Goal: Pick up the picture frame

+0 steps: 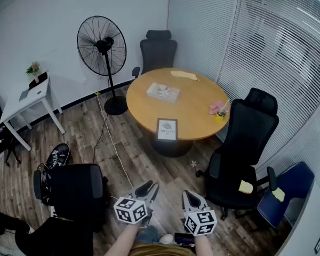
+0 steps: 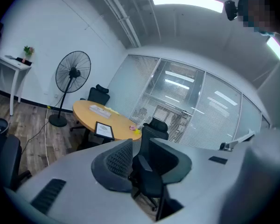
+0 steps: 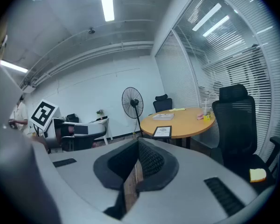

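We hold both grippers low and well short of the round wooden table [image 1: 200, 103], with bare plank floor [image 1: 122, 153] between us and it. The picture frame [image 1: 167, 129] stands on the table at the edge nearest us, untouched. It is dark-rimmed with a pale sheet inside, and it looks propped and leaning back. Further in, near the table's middle, lies a flat pale box [image 1: 163, 92]. A yellow strip [image 1: 184, 76] rests by the table's far edge, and a pink thing [image 1: 216, 108] sits just beside a small yellow cup [image 1: 220, 117] at its right edge. A standing fan [image 1: 102, 46] rises beyond the table's left side, with a cable [image 1: 109, 135] trailing from there across the floor. One black office chair [image 1: 158, 49] is drawn up at the far side of the table, and a second black chair [image 1: 250, 127] sits close against its right side. A third black chair [image 1: 69, 188] stands well away from the table, on our left. The left gripper [image 1: 149, 186] points roughly towards the table. Its jaws stand apart with a clear gap, and only the distant room shows through that gap. The right gripper [image 1: 195, 198] also faces the table. Its jaw tips meet, only a sliver of floor shows behind them, and nothing is caught between them.
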`<state>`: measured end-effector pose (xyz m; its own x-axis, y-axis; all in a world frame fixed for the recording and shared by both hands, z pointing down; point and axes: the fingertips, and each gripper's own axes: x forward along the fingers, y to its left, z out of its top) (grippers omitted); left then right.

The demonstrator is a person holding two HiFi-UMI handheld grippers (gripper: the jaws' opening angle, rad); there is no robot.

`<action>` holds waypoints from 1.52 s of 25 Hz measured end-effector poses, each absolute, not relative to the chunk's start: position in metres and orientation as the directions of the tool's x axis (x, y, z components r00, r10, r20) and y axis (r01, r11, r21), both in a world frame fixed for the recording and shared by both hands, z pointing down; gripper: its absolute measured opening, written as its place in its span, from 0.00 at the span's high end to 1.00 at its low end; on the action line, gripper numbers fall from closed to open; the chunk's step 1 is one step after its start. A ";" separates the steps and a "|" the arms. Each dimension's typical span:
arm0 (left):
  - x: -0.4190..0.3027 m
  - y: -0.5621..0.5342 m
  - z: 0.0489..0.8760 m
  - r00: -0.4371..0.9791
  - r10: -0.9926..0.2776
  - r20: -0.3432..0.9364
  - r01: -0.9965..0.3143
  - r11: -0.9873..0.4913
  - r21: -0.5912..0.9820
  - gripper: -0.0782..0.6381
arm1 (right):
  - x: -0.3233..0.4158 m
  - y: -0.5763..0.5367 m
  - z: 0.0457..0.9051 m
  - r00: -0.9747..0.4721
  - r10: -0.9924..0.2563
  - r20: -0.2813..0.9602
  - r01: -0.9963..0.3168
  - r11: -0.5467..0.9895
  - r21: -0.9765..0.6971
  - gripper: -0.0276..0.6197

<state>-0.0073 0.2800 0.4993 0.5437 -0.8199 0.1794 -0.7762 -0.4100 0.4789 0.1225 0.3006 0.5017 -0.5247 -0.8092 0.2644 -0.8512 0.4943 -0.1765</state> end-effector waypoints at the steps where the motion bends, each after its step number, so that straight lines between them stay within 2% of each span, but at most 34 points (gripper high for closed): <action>1: -0.010 0.280 0.500 0.539 -0.823 0.182 -0.781 -0.407 0.475 0.72 | 0.119 0.302 0.500 -0.531 -0.806 0.263 -0.848 0.503 -0.168 0.94; 14: -0.014 0.286 0.501 0.513 -0.835 0.199 -0.802 -0.383 0.458 0.66 | 0.128 0.307 0.495 -0.539 -0.806 0.244 -0.838 0.485 -0.250 0.94; 23: -0.022 0.273 0.501 0.493 -0.843 0.214 -0.817 -0.364 0.448 0.66 | 0.124 0.290 0.494 -0.549 -0.807 0.216 -0.827 0.488 -0.278 0.94; 29: -0.022 0.203 0.513 0.511 -0.835 0.203 -0.799 -0.375 0.470 0.66 | 0.122 0.227 0.508 -0.530 -0.818 0.225 -0.838 0.464 -0.288 0.94; 38: -0.054 0.028 0.521 0.560 -0.800 0.217 -0.769 -0.404 0.496 0.65 | 0.103 0.070 0.511 -0.450 -0.858 0.248 -0.882 0.383 -0.275 0.94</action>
<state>-0.0541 0.0281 0.5213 0.5599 -0.7998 0.2166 -0.7686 -0.4037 0.4963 0.1033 0.0696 0.5113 -0.4498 -0.8579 0.2483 -0.8820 0.3829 -0.2748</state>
